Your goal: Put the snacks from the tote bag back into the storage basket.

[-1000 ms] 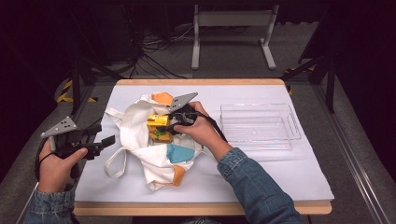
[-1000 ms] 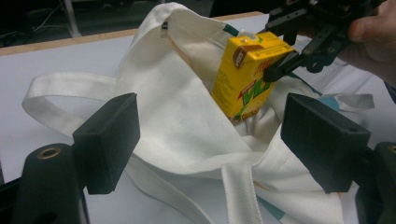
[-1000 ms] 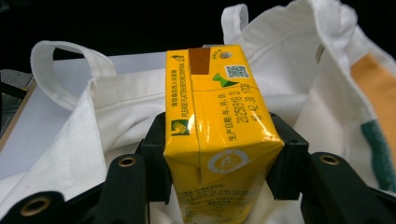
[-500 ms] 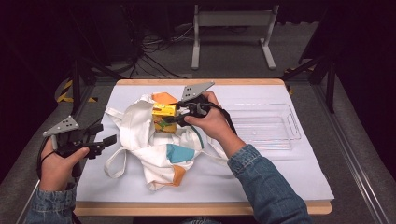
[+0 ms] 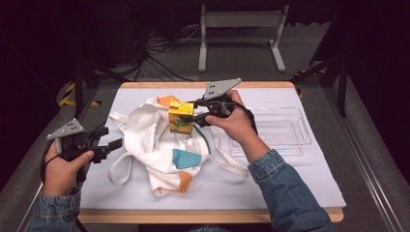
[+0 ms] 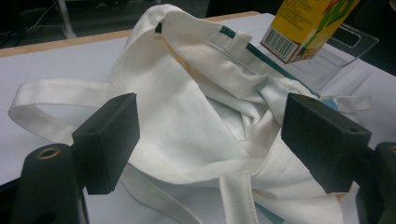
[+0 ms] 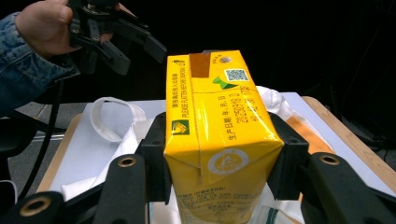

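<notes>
A yellow drink carton [image 5: 181, 117] hangs upright above a white tote bag [image 5: 154, 140] that lies crumpled on the table. My right gripper [image 5: 193, 111] is shut on the carton [image 7: 219, 140], one pad on each side, with the carton's top facing the camera. My left gripper [image 5: 116, 145] stands open at the table's left edge, pointing at the bag. In the left gripper view its jaws frame the bag's cloth [image 6: 201, 116] and a handle strap [image 6: 60, 91] without pressing on them; the carton's lower corner [image 6: 303, 28] shows at the top right.
A clear plastic tray [image 5: 285, 130] sits at the right of the white table cover [image 5: 290, 179]. The bag's straps [image 5: 121, 164] trail toward the front left. Dark floor, cables and a metal stand lie beyond the far edge.
My right gripper has lifted the carton up and away from the bag's opening, toward the far side. The left gripper has stayed where it was.
</notes>
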